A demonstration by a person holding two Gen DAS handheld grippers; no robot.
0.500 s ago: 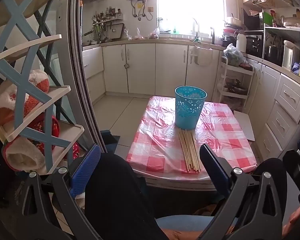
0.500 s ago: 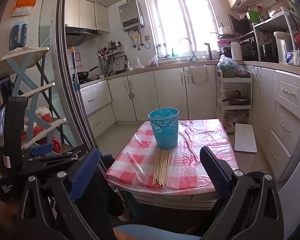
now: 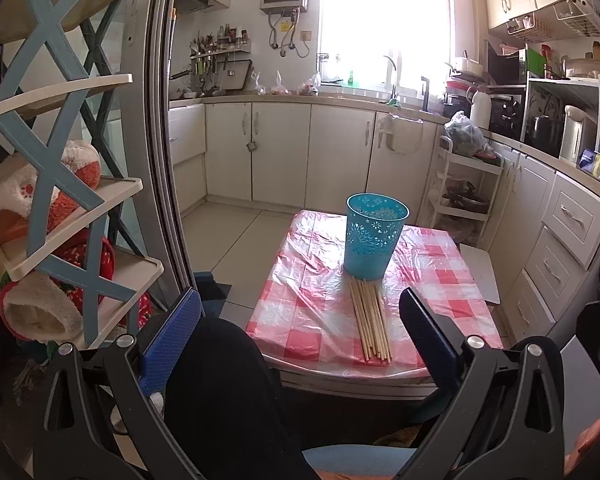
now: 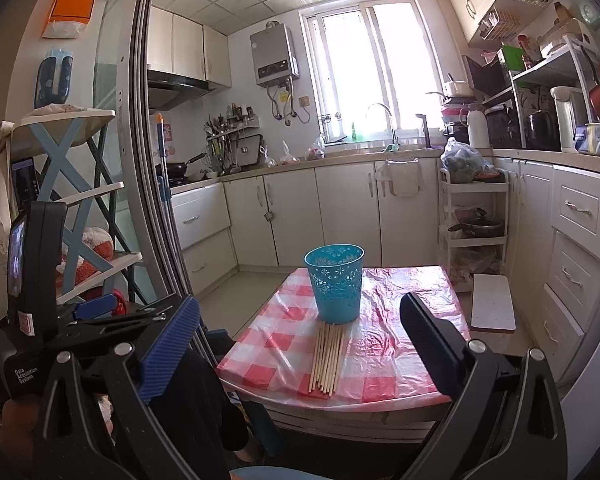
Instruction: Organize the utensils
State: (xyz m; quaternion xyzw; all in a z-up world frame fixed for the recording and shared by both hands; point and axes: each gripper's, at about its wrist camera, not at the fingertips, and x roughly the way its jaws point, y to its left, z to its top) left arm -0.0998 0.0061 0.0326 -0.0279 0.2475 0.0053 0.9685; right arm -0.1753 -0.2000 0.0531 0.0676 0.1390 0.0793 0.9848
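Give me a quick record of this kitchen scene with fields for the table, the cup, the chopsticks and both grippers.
table: low table under a red and white checked plastic cover
cup: blue cup upright on the table, nothing visible inside
chopsticks: bundle of wooden chopsticks lying flat, far ends at the cup's base
left gripper: left gripper open, holding nothing, short of the table
right gripper: right gripper open, holding nothing, short of the table

Checked tablecloth (image 3: 440, 280), white cabinets (image 3: 280, 152), slipper shelf (image 3: 100, 200)

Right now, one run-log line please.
left gripper: open | right gripper: open | chopsticks: on table | blue cup: upright, empty
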